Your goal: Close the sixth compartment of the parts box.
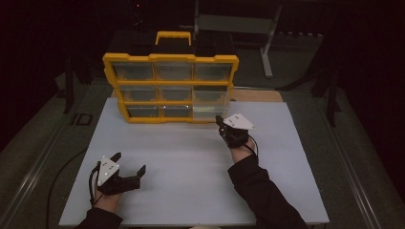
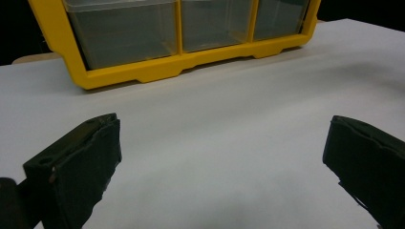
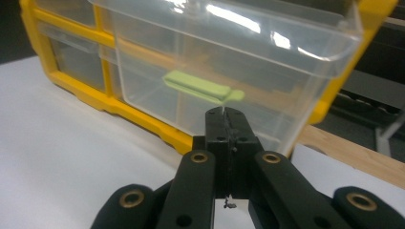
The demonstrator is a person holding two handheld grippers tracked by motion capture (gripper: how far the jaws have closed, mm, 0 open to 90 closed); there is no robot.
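- Right gripper (image 3: pixel 224 112), jaws pressed together on the clear drawer (image 3: pixel 229 71) front edge (probably to pull it) at the yellow organizer's (image 1: pixel 170 58) right.
- Left gripper (image 1: pixel 128 164) rests spread, near left, holding nothing.

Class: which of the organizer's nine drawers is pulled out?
The bottom right drawer: it juts forward from the yellow frame at the right gripper; the others sit flush.

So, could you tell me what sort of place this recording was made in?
Probably a lab or workshop bench: a white board as work surface, a yellow parts organiser with clear drawers, and a metal stand in the dark background.
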